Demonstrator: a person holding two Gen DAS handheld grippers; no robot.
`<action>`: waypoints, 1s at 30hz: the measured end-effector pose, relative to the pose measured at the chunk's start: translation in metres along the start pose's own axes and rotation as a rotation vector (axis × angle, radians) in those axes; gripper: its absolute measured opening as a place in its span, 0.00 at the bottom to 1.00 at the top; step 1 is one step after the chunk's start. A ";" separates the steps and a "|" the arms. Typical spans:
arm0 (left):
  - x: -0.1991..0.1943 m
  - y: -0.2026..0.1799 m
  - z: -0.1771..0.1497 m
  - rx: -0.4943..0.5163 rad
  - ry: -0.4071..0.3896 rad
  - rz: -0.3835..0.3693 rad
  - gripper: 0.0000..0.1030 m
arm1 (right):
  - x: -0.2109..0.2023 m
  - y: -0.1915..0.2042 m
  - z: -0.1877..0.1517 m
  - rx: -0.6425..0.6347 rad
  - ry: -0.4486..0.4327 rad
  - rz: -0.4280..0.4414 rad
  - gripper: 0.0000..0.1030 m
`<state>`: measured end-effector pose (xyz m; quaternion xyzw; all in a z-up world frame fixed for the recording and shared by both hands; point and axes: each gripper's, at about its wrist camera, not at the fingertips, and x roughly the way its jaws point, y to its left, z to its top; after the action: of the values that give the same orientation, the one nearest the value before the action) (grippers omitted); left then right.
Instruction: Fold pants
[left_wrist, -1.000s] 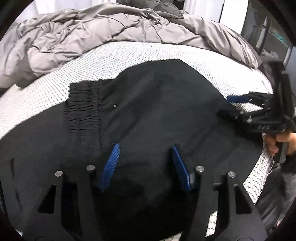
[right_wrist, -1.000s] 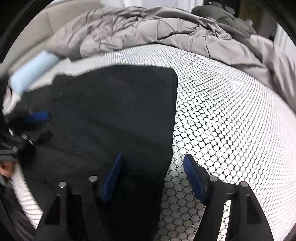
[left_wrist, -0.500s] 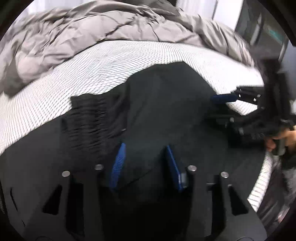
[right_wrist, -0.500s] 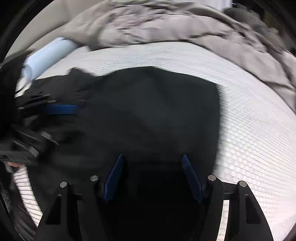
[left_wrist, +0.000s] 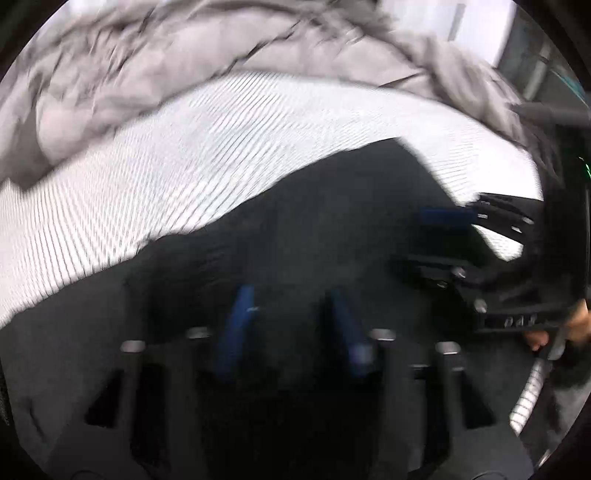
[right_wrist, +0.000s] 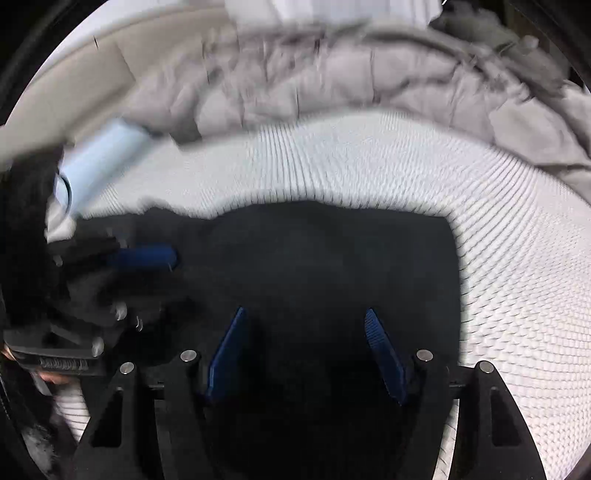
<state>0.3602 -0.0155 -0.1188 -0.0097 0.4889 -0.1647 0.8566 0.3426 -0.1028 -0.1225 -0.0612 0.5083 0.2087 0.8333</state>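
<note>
Both grippers tilt down over black pants (right_wrist: 332, 258); left jaws closing, right apart.

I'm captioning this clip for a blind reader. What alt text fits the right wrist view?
Black pants lie on a white honeycomb-patterned mattress, with the right gripper and its blue fingers spread above the fabric. The left gripper reaches in at the left; a rumpled grey duvet lies behind.

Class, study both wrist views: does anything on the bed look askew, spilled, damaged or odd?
Nothing is spilled or damaged. The grey duvet lies crumpled in a heap along the far side of the mattress, and the black pants lie flat.
</note>
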 end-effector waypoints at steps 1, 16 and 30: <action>0.000 0.010 0.000 -0.024 -0.012 -0.033 0.20 | 0.007 0.004 -0.003 -0.045 0.025 -0.053 0.64; -0.055 0.007 0.001 -0.030 -0.159 -0.044 0.41 | -0.038 -0.020 0.011 0.017 -0.091 -0.098 0.66; -0.018 0.042 0.000 -0.091 -0.091 -0.014 0.14 | 0.017 -0.033 0.024 0.023 -0.006 -0.285 0.70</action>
<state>0.3636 0.0292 -0.1113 -0.0598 0.4563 -0.1477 0.8754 0.3825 -0.1208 -0.1299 -0.1227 0.4945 0.0824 0.8565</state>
